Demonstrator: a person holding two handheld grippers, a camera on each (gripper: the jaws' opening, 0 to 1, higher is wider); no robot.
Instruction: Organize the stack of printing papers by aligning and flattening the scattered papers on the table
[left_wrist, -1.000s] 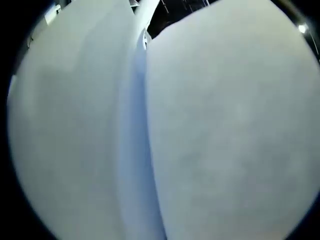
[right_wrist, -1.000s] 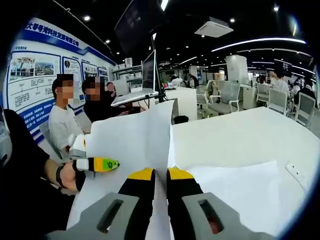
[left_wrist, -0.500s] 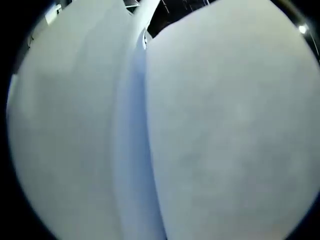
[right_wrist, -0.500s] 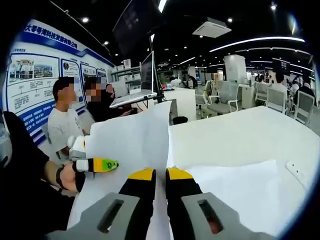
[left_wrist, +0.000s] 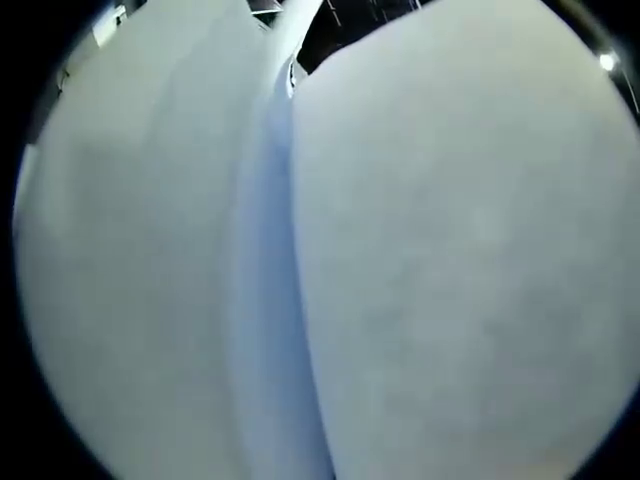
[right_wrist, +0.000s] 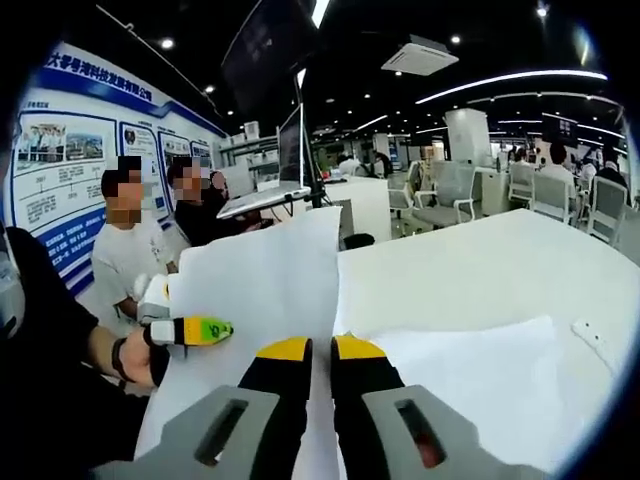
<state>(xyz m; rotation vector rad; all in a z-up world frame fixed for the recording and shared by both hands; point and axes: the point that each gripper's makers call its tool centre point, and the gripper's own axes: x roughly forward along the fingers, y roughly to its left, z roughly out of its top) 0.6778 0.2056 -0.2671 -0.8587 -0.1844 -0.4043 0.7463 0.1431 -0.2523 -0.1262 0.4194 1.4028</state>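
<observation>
Item: lifted sheets (right_wrist: 265, 290) of printing paper, white, held on edge above the table (right_wrist: 480, 265).

Position: the sheets stand upright at the near left of the table, their plane running away from the right tool (right_wrist: 309, 349) toward the far side. The long axis rises from the lower edge, pinched at the tool, up to a free top corner that points up and away. A second sheet (right_wrist: 470, 385) lies flat on the table just right of the right tool.

Right tool: yellow-tipped jaws closed on the lower edge of the sheets, the paper passing straight between them.

Left tool (right_wrist: 190, 330): seen in the right gripper view at the left edge of the sheets, green-and-yellow tip against the paper, apparently clamped on it (the far jaw is hidden by the paper, so its state cannot be told for certain). In the left gripper view, paper (left_wrist: 440, 260) curves close across the lens in two white folds.

Governing relation: the table surface lies below and to the right of the held sheets. Squaring likely calls for lowering the bottom edge onto it, both tools being equally near.

Background: seated people, a wall display board (right_wrist: 60, 170), a laptop (right_wrist: 265, 190).
</observation>
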